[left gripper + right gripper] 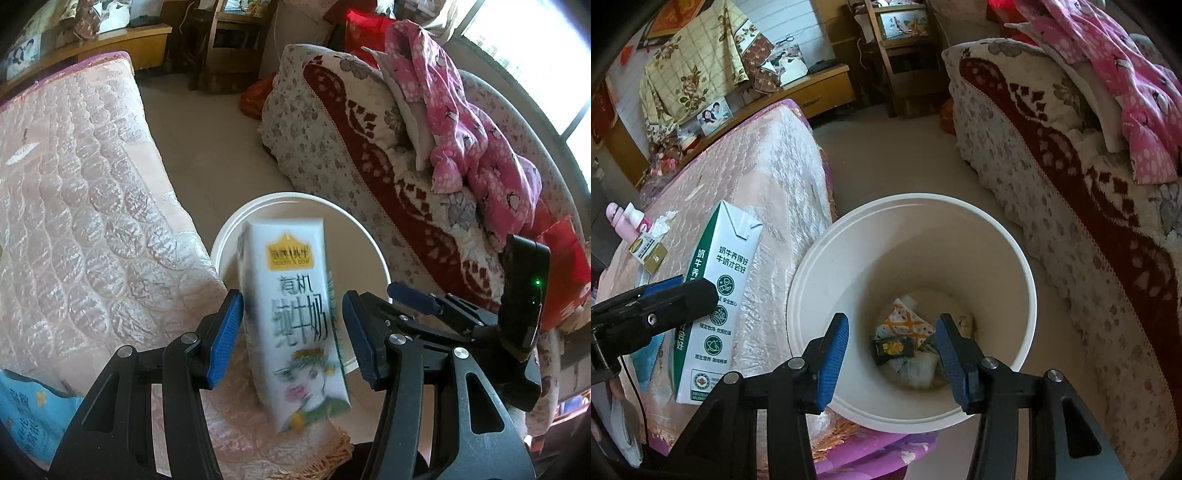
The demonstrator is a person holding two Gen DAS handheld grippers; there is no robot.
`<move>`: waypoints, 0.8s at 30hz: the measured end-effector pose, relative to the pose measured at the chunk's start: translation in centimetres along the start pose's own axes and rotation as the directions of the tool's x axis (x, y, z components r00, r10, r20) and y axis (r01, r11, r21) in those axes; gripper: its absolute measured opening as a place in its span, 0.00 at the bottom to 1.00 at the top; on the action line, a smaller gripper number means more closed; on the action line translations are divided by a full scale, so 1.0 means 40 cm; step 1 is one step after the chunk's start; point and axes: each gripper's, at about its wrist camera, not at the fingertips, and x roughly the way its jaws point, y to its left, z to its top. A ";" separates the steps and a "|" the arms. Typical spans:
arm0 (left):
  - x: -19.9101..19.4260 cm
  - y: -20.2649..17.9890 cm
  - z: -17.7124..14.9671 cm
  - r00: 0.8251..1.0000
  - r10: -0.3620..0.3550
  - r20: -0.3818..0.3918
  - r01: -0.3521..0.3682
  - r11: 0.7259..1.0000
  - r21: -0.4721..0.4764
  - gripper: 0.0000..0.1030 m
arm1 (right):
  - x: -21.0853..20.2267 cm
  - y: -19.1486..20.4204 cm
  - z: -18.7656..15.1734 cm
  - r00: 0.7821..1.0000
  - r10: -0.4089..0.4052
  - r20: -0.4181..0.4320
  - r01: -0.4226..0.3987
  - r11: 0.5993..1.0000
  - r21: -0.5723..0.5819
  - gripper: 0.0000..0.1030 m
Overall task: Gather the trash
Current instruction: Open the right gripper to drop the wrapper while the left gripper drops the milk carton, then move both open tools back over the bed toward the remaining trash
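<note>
A white milk carton (291, 317) with green print stands tilted over the table's corner, and my left gripper (291, 299) is shut on its sides. The right wrist view shows the same carton (716, 295) with one left finger (661, 288) against it. Just past the carton, a cream round bin (258, 202) sits on the floor. My right gripper (894, 319) hangs open over that bin (886, 251) with nothing between its pads. Wrappers and crumpled paper (905, 339) lie at the bottom. The right gripper's blue finger (412, 298) shows right of the carton.
A table under a pink quilted cloth (768, 177) stands left of the bin, bearing a small yellow box (648, 254), a pink bottle (622, 221) and a tissue (663, 223). A sofa with a floral cover (1071, 192) and pink clothing (461, 122) lines the right. Bare floor (886, 158) lies between.
</note>
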 end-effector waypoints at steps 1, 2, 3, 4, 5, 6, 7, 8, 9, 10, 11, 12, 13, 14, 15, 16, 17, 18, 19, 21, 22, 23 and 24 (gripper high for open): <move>-0.003 0.002 0.001 1.000 -0.003 0.001 0.003 1.000 -0.001 0.53 | -0.002 0.001 0.000 1.000 -0.001 0.001 0.001 1.000 -0.001 0.46; -0.005 0.002 0.001 1.000 -0.006 0.001 0.006 1.000 -0.002 0.53 | -0.005 0.003 0.000 1.000 -0.003 0.002 0.003 1.000 -0.003 0.46; -0.008 0.003 0.000 1.000 -0.007 0.003 0.007 1.000 -0.003 0.53 | -0.008 0.005 0.000 1.000 -0.005 0.004 0.005 1.000 -0.006 0.46; -0.010 0.002 0.001 1.000 -0.007 0.004 0.007 1.000 -0.004 0.53 | -0.013 0.006 0.000 1.000 -0.008 0.007 0.008 1.000 -0.008 0.47; -0.013 0.003 0.000 1.000 -0.007 0.005 0.007 1.000 -0.005 0.53 | -0.016 0.008 0.000 1.000 -0.011 0.009 0.011 1.000 -0.009 0.47; -0.015 0.004 -0.001 1.000 -0.007 0.005 0.007 1.000 -0.005 0.53 | -0.019 0.008 -0.001 1.000 -0.015 0.010 0.015 1.000 -0.012 0.47; -0.019 0.005 -0.003 1.000 -0.005 0.006 0.005 1.000 -0.004 0.53 | -0.020 0.009 -0.001 1.000 -0.017 0.010 0.017 1.000 -0.014 0.47; -0.021 0.004 -0.003 1.000 -0.003 0.008 0.003 1.000 -0.003 0.53 | -0.022 0.011 -0.003 1.000 -0.019 0.010 0.019 1.000 -0.017 0.47; -0.025 0.005 -0.005 1.000 0.002 0.011 -0.002 1.000 0.000 0.53 | -0.024 0.013 -0.004 1.000 -0.021 0.010 0.021 1.000 -0.019 0.47; -0.029 0.004 -0.006 1.000 0.009 0.014 -0.009 1.000 0.004 0.53 | -0.026 0.016 -0.005 1.000 -0.025 0.012 0.025 0.999 -0.024 0.47; -0.032 0.002 -0.009 1.000 0.018 0.017 -0.018 1.000 0.008 0.53 | -0.028 0.020 -0.007 0.999 -0.030 0.014 0.030 0.999 -0.029 0.47; -0.037 0.002 -0.011 0.999 0.029 0.023 -0.030 0.999 0.014 0.53 | -0.029 0.022 -0.008 0.999 -0.033 0.015 0.034 0.999 -0.034 0.47; -0.044 0.001 -0.015 0.998 0.046 0.032 -0.047 0.999 0.023 0.53 | -0.031 0.026 -0.009 0.999 -0.036 0.016 0.036 0.999 -0.038 0.47; -0.049 0.000 -0.017 0.998 0.057 0.040 -0.058 0.998 0.029 0.53 | -0.032 0.030 -0.011 0.999 -0.036 0.017 0.037 0.999 -0.040 0.47; -0.052 -0.002 -0.018 0.997 0.065 0.046 -0.067 0.997 0.033 0.53 | -0.035 0.033 -0.012 0.999 -0.037 0.018 0.038 0.998 -0.043 0.47; -0.058 -0.002 -0.022 0.996 0.076 0.053 -0.078 0.996 0.037 0.53 | -0.036 0.035 -0.012 0.999 -0.038 0.019 0.039 0.998 -0.045 0.47; -0.064 0.000 -0.025 0.995 0.085 0.061 -0.088 0.995 0.039 0.53 | -0.038 0.038 -0.014 0.999 -0.040 0.021 0.041 0.998 -0.047 0.47; -0.072 0.000 -0.029 0.992 0.102 0.073 -0.106 0.994 0.041 0.53 | -0.041 0.042 -0.014 0.999 -0.043 0.023 0.044 0.998 -0.050 0.47; -0.076 -0.001 -0.029 0.989 0.120 0.082 -0.124 0.991 0.041 0.53 | -0.043 0.045 -0.014 0.999 -0.044 0.024 0.045 0.998 -0.052 0.47; -0.087 0.001 -0.032 0.984 0.147 0.100 -0.152 0.988 0.041 0.53 | -0.049 0.052 -0.014 0.999 -0.045 0.028 0.047 0.997 -0.057 0.47; -0.093 0.004 -0.034 0.983 0.149 0.110 -0.154 0.987 0.036 0.53 | -0.052 0.056 -0.012 0.999 -0.045 0.030 0.047 0.997 -0.059 0.47; -0.097 0.007 -0.035 0.983 0.147 0.110 -0.151 0.988 0.034 0.53 | -0.055 0.060 -0.012 0.998 -0.047 0.032 0.049 0.997 -0.062 0.47; -0.100 0.010 -0.037 0.983 0.145 0.109 -0.149 0.988 0.030 0.53 | -0.058 0.065 -0.013 0.998 -0.049 0.033 0.051 0.997 -0.066 0.47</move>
